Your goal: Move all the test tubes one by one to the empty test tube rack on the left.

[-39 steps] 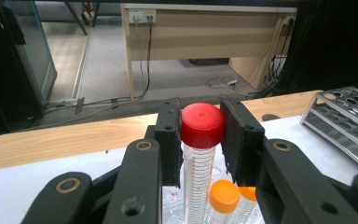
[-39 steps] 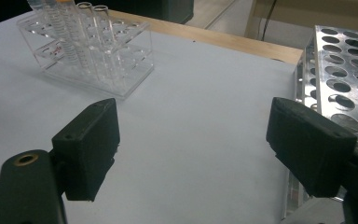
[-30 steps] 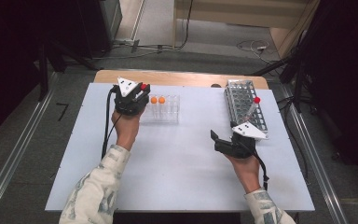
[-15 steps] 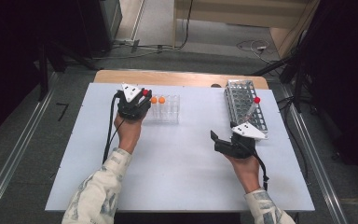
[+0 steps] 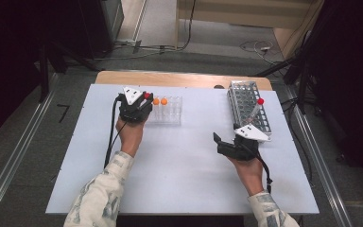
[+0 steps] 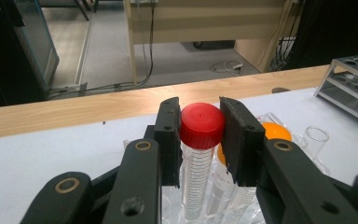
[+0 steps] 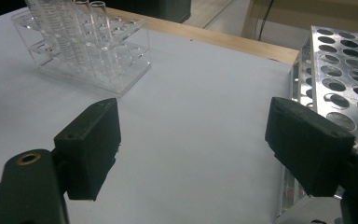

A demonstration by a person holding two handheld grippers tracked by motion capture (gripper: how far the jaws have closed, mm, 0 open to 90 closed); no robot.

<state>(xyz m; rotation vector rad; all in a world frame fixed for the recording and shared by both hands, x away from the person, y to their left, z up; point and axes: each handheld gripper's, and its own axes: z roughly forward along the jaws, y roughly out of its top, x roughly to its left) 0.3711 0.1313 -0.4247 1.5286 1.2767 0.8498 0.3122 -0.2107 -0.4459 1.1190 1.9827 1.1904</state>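
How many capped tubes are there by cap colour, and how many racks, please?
Red-capped tubes: 2, one clamped by the left gripper at the clear rack, red-capped tube, one tilted in the metal rack, tilted red-capped tube
Orange-capped tubes: 2, orange caps in the clear rack
Racks: 2
Total: 6

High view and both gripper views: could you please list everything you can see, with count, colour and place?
Red-capped tube: one, clear, gripped at the cap, over the clear rack.
Clear rack: one, transparent, table's far left.
Orange-capped tubes: two, in clear rack.
Metal rack: one, silver, far right.
Slanted tube: one, red cap, in metal rack.
Table: one, pale blue.
Left tool: black, shut on cap.
Right tool: black, open.
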